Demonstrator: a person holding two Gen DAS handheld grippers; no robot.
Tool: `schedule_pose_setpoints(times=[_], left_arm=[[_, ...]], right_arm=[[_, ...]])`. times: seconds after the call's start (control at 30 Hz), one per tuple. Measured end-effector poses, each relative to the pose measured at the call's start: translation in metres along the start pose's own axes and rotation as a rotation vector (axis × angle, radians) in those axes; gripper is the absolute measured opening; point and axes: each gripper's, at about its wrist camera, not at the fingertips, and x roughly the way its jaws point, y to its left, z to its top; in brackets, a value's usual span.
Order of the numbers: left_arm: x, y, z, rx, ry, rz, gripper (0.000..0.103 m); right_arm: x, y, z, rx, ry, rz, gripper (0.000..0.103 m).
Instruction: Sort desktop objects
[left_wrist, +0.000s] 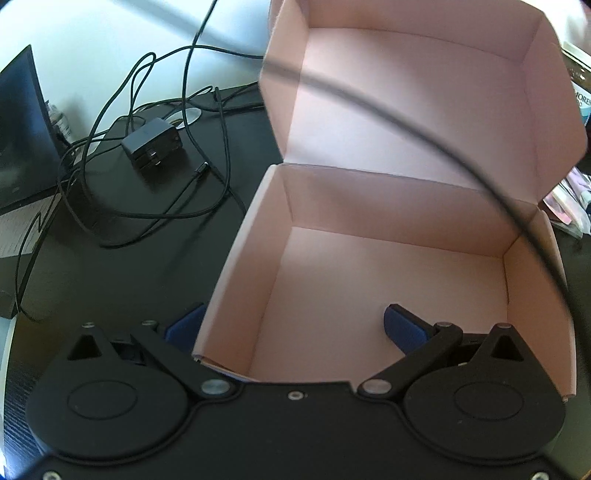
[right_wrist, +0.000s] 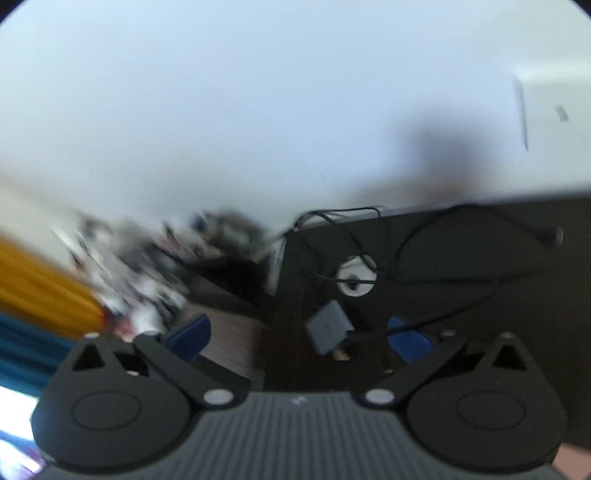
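An open pink cardboard box (left_wrist: 391, 266) stands on the black desk, its lid up and its inside bare. My left gripper (left_wrist: 293, 326) is open and straddles the box's near left wall, one blue finger (left_wrist: 184, 325) outside and one inside. A black power adapter (left_wrist: 153, 147) lies among tangled black cables (left_wrist: 147, 221) left of the box. In the blurred right wrist view my right gripper (right_wrist: 299, 338) is open above the desk, with the grey-looking adapter (right_wrist: 328, 330) between its fingers, not gripped. A black cable (right_wrist: 443, 317) crosses the right fingertip.
A dark monitor (left_wrist: 22, 129) and a keyboard (left_wrist: 22, 229) stand at the left. A cable (left_wrist: 480, 173) hangs close across the left camera. A grommet hole (right_wrist: 356, 277) with cables sits in the desk. Clutter (right_wrist: 147, 266) and papers (left_wrist: 569, 206) lie beside the desk.
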Motion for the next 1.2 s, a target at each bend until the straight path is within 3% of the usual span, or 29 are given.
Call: schedule_pose_setpoints(times=[0.13, 0.17, 0.27, 0.33, 0.43, 0.53, 0.67, 0.77, 0.9, 1.1, 1.2], left_arm=[[0.001, 0.000, -0.001, 0.018, 0.004, -0.010, 0.103], [0.002, 0.001, -0.001, 0.022, 0.004, -0.013, 0.103], [0.000, 0.005, -0.001, 0.027, -0.005, -0.022, 0.103], [-0.002, 0.009, 0.001, 0.032, -0.013, -0.025, 0.103], [-0.004, 0.018, 0.003, 0.031, -0.022, -0.026, 0.103], [-0.008, 0.032, 0.002, 0.017, -0.028, -0.009, 0.103], [-0.011, 0.046, 0.000, 0.016, -0.034, 0.021, 0.103], [-0.009, 0.045, -0.002, 0.051, -0.032, 0.022, 0.103], [-0.007, 0.046, -0.001, 0.048, -0.032, 0.026, 0.103], [-0.006, 0.049, -0.001, 0.012, -0.028, 0.065, 0.103], [-0.004, 0.045, 0.004, -0.006, -0.028, 0.069, 0.103]], right_arm=[[0.026, 0.012, -0.009, -0.182, 0.114, -0.342, 0.102], [0.020, 0.009, -0.013, -0.205, 0.081, -0.360, 0.102], [-0.014, -0.005, -0.024, -0.183, 0.000, -0.270, 0.102], [-0.041, -0.015, -0.037, -0.179, -0.039, -0.255, 0.102], [-0.091, -0.031, -0.072, -0.238, -0.144, -0.285, 0.102], [-0.125, -0.055, -0.127, -0.256, -0.214, -0.370, 0.102], [-0.111, -0.095, -0.210, -0.159, -0.203, -0.497, 0.102], [-0.065, -0.106, -0.252, -0.172, -0.104, -0.548, 0.102], [-0.024, -0.100, -0.262, -0.261, -0.155, -0.650, 0.102], [-0.002, -0.106, -0.246, -0.453, -0.196, -0.726, 0.102], [0.001, -0.115, -0.227, -0.451, -0.189, -0.692, 0.102]])
